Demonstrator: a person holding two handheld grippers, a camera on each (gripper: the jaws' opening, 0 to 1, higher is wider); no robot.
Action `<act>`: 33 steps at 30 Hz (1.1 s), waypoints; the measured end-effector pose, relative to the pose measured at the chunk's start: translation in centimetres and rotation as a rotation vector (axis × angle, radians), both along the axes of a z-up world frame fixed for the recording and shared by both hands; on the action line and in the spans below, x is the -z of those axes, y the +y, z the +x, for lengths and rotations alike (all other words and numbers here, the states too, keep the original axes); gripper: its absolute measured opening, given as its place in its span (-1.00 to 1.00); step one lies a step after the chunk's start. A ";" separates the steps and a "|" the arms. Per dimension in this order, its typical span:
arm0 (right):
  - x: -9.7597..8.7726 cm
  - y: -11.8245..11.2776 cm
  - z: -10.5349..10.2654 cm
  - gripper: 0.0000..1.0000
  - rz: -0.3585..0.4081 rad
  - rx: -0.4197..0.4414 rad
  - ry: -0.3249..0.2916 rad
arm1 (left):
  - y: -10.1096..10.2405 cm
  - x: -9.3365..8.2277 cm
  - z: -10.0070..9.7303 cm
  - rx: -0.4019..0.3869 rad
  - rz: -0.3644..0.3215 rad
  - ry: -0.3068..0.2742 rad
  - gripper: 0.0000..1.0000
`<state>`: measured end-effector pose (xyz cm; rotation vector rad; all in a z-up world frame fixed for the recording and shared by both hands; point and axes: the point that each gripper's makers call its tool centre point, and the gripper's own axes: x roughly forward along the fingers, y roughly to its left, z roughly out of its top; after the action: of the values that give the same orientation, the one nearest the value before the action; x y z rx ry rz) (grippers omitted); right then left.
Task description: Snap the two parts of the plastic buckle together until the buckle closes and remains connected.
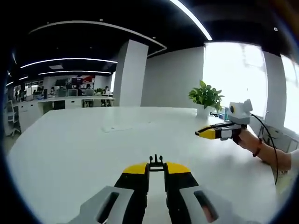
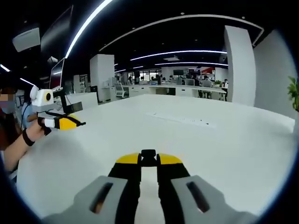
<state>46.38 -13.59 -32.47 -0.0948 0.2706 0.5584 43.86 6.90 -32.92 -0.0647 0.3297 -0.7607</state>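
Note:
My left gripper (image 1: 156,171) is shut on the black pronged buckle part (image 1: 156,161), which sticks up from its yellow tips above the white table (image 1: 79,154). In the right gripper view my right gripper (image 2: 148,164) is shut on the other black buckle part (image 2: 148,157), a short blocky piece. The two grippers are held well apart, each aimed across the table. The right gripper (image 1: 207,133) shows at the right of the left gripper view, held by a hand. At the left of the right gripper view the left gripper (image 2: 71,122) has a thin dark tip showing.
A potted plant (image 1: 206,95) stands at the table's far right edge near bright windows. A white pillar (image 1: 131,72) and office desks (image 1: 74,98) lie beyond. A flush cover strip (image 2: 180,120) is set in the table top. A person's forearm (image 2: 16,144) with a wristband shows.

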 end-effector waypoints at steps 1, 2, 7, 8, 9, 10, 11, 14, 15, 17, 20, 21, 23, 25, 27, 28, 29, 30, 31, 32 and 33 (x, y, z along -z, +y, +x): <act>0.0 0.0 -0.4 -0.78 -0.006 -0.004 -0.002 | 0.2 0.0 0.1 0.000 -0.002 -0.001 -0.78; 0.0 0.0 -0.7 -0.78 -0.012 -0.006 -0.006 | 0.2 -0.1 0.0 0.004 -0.009 0.001 -0.78; -0.5 0.6 -1.6 -0.78 -0.012 -0.027 -0.018 | -0.1 -0.2 -0.4 0.018 -0.012 -0.002 -0.78; -0.6 0.8 -1.7 -0.78 -0.013 -0.031 -0.022 | -0.2 -0.2 -0.5 0.021 -0.013 -0.003 -0.78; -0.6 0.9 -1.8 -0.78 -0.015 -0.034 -0.023 | -0.3 -0.3 -0.7 0.023 -0.016 -0.003 -0.78; -0.4 0.8 -1.7 -0.78 -0.019 -0.031 -0.022 | -0.4 -0.3 -0.9 0.026 -0.013 -0.006 -0.78; -0.4 0.8 -1.8 -0.78 -0.017 -0.026 -0.019 | -0.4 -0.2 -1.1 0.027 -0.007 -0.007 -0.78; -0.2 0.8 -2.0 -0.78 -0.006 -0.027 -0.009 | -0.2 0.0 -1.7 0.027 0.007 -0.014 -0.78; -0.1 0.7 -2.1 -0.78 -0.005 -0.026 -0.006 | -0.1 0.1 -2.0 0.030 0.006 -0.014 -0.78; -0.1 0.5 -2.3 -0.78 0.021 -0.021 0.002 | -0.1 0.2 -2.3 0.032 0.007 -0.014 -0.78; -0.1 0.4 -2.6 -0.78 0.023 -0.021 0.000 | -0.2 0.0 -2.5 0.043 -0.004 -0.013 -0.78; -0.1 0.3 -2.6 -0.78 0.016 -0.019 0.000 | -0.2 0.0 -2.6 0.043 -0.009 -0.011 -0.78; -0.2 0.3 -2.4 -0.78 0.023 -0.022 -0.003 | -0.3 0.1 -2.5 0.050 -0.003 -0.010 -0.78; -0.2 0.4 -2.2 -0.78 0.027 -0.027 -0.002 | -0.4 0.3 -2.4 0.057 0.008 -0.009 -0.78; 0.1 0.7 -2.3 -0.78 0.012 -0.044 0.004 | -0.5 0.6 -2.5 0.063 0.027 -0.007 -0.78; 0.1 0.8 -2.4 -0.78 0.011 -0.047 0.003 | -0.5 0.7 -2.5 0.067 0.031 -0.007 -0.78; 0.1 0.9 -2.5 -0.78 0.008 -0.054 0.002 | -0.5 0.8 -2.4 0.073 0.033 -0.006 -0.78; 0.1 0.9 -2.6 -0.78 0.007 -0.059 0.002 | -0.6 0.8 -2.4 0.077 0.033 -0.005 -0.78; 0.1 1.0 -2.6 -0.78 0.005 -0.065 0.002 | -0.7 0.9 -2.6 0.081 0.033 -0.005 -0.78; 0.2 1.2 -2.7 -0.78 0.003 -0.080 0.003 | -0.8 0.9 -2.7 0.084 0.033 -0.004 -0.78; 0.2 1.3 -2.7 -0.78 0.005 -0.087 0.003 | -0.9 1.0 -2.8 0.088 0.035 -0.003 -0.78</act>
<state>43.66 -12.29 -32.64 -0.1011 0.2685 0.6453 41.07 6.05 -33.96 -0.0160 0.3452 -0.8420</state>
